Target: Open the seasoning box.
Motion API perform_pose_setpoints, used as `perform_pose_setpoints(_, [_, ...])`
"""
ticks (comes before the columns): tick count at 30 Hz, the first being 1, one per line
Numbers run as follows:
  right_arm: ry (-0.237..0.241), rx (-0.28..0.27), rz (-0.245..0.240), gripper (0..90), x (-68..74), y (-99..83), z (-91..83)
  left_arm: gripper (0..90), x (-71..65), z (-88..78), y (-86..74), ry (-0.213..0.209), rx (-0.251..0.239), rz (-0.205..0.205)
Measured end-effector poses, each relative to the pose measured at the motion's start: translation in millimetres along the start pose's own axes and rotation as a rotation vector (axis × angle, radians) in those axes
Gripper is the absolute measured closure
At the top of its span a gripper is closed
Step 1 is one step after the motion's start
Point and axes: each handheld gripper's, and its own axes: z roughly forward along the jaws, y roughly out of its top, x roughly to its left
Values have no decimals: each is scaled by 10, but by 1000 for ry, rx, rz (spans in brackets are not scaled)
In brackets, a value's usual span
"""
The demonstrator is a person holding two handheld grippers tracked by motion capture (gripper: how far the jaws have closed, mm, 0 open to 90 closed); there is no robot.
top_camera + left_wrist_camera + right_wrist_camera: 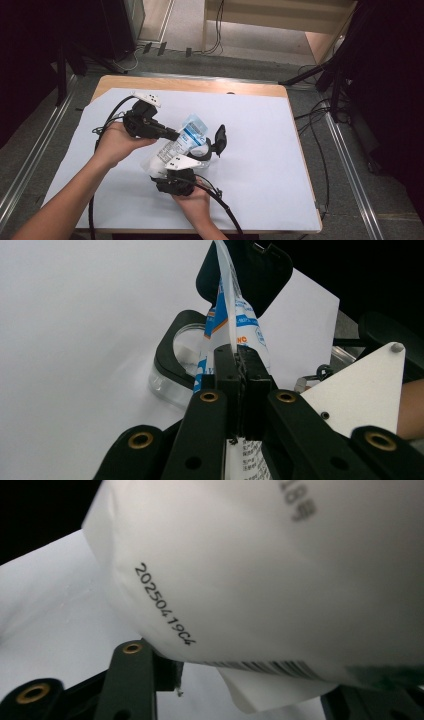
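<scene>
Your left hand-held gripper [172, 134] was clamped tight on the white and blue pouch [186, 140]; in the left gripper view the two black jaws met on the pouch's [235, 315] thin sealed edge, with the printed panel rising above them. Your right hand-held gripper [176, 172] held the lower, bulging end of the same pouch; in the right gripper view its jaws stood about half apart with the white belly of the pouch [260, 570], bearing a printed date code and barcode, between them. The pouch was held off the bench [260, 150], tilted, above its white sheet near the centre. Just beyond the pouch stood a clear round container [175, 365] with a black rim, its black hinged lid [219, 138] standing open. Both of your hands came in from the near edge.
</scene>
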Motion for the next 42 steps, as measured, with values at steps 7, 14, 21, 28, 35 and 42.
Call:
perform_pose_setpoints(7, [26,0,32,536,-23,-1,9,884,17,37,-1,-2,4,-6])
perform_pose_setpoints(14, [41,12,57,536,-31,-11,33,873,40,79,-15,7,15,-16])
perform_pose_setpoints(21, [51,20,64,528,-49,4,29,894,44,150,19,4,18,-23])
perform_pose_setpoints(28, [61,30,53,529,-41,13,32,895,70,179,27,19,27,-29])
perform_pose_setpoints(35, [96,26,77,535,-39,41,50,888,58,188,29,43,31,-27])
perform_pose_setpoints(42, [108,28,87,537,-32,41,57,877,61,201,24,39,35,-32])
